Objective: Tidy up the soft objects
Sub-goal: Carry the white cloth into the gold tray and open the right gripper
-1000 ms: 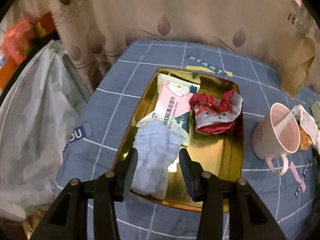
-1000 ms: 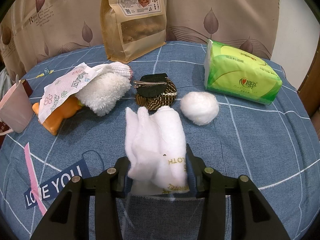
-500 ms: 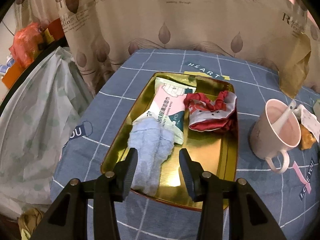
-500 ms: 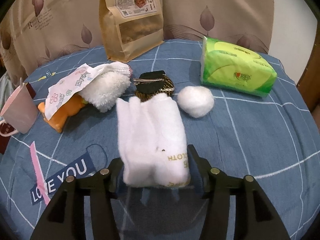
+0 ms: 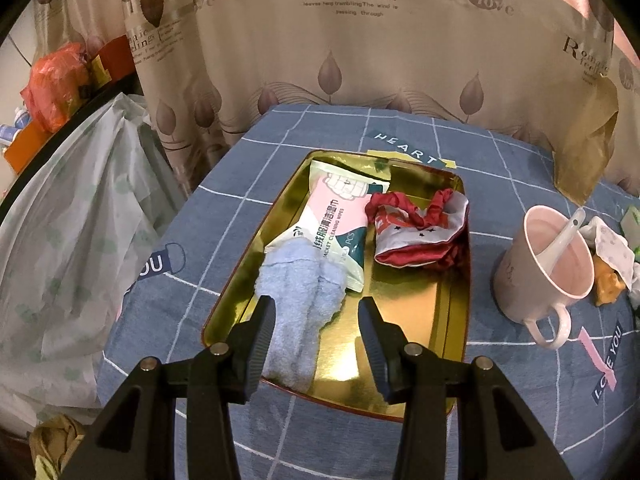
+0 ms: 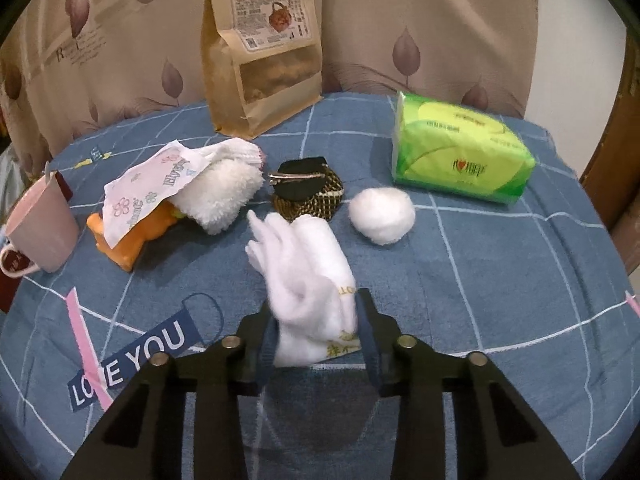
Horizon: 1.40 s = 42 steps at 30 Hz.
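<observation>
While the white folded towel (image 6: 308,280) lies on the blue checked cloth of the counter (image 6: 500,280), its near end bunched between the right tongs (image 6: 316,334), those jaws have just been closing after a brief widening, and both pads now press the fabric, so I judge the grip taken and the lift not yet begun. A moment ago the towel lay flatter and fuller between wider jaws; now it is squeezed narrow at the near end, which suggests this is the next soft item bound for the tray. Just beyond it sit a dark woven pouch with a hair clip (image 6: 306,192), a white fluffy ball (image 6: 382,214) to its right, and a fleecy white cloth (image 6: 218,196) under a printed tissue wrapper (image 6: 148,196) to the left; a green tissue pack (image 6: 460,160) and a brown snack bag (image 6: 264,48) stand farther back. Over at the gold tray (image 5: 420,344), the left tongs (image 5: 316,320) stand half open and empty, drawn back a little from the light blue towel (image 5: 298,304) that lies in the tray, overlapping a wet-wipes pack (image 5: 332,216), with a red patterned cloth (image 5: 420,224) beside it. A pink mug with a spoon (image 5: 548,264) stands to the tray's right
</observation>
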Available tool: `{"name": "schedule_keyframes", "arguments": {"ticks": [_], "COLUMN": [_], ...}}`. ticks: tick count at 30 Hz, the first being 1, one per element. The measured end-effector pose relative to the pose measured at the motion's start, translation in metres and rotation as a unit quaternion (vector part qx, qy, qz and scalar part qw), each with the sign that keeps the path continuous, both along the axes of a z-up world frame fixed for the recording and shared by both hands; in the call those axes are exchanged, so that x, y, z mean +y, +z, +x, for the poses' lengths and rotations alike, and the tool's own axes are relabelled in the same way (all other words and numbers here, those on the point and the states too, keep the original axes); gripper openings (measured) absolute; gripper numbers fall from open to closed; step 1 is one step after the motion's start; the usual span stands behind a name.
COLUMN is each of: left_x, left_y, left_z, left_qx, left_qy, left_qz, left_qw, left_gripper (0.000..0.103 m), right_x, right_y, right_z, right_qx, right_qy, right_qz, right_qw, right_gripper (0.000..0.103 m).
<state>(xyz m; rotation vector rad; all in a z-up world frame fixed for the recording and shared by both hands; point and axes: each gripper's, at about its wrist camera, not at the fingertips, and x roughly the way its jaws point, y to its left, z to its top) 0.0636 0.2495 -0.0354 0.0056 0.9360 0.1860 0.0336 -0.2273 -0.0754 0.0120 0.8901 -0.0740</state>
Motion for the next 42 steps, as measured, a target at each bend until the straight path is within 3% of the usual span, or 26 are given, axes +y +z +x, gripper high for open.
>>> {"name": "schedule_keyframes", "arguments": {"ticks": [6,12,21,23,25,31,42], "left_x": [-0.002,-0.002,0.016,0.021,0.027,0.046,0.079], "left_y": [0.0,-0.001,0.001,0.002,0.004,0.01,0.016], "left_z": [-0.001,-0.001,-0.002,-0.002,-0.003,-0.007,-0.014], "left_qx": [0.001,0.003,0.001,0.001,0.001,-0.007,-0.015], "left_qy": [-0.004,-0.004,0.024,0.029,0.034,0.05,0.081], "left_qz": [-0.005,-0.013,-0.035,-0.04,-0.045,-0.054,-0.072], "left_qw": [1.0,0.9999,0.9991,0.9988,0.9984,0.9973,0.994], "left_gripper": [0.044,0.047,0.049,0.051,0.058,0.059,0.059], "right_x": [0.006,0.016,0.094,0.121,0.144,0.231,0.366], "right_y": [0.01,0.04,0.09,0.096,0.101,0.107,0.065], "right_z": [-0.004,-0.007,-0.006,-0.005,-0.005,-0.004,0.007], "right_qx": [-0.008,-0.033,-0.082,-0.085,-0.087,-0.081,-0.032], "right_qy": [-0.003,-0.003,0.092,0.123,0.152,0.255,0.376], "right_qz": [-0.017,-0.018,0.0,0.01,0.015,0.023,0.012], "right_qw": [1.0,0.999,0.992,0.989,0.984,0.963,0.926], "right_gripper": [0.027,0.027,0.027,0.027,0.027,0.027,0.027]}}
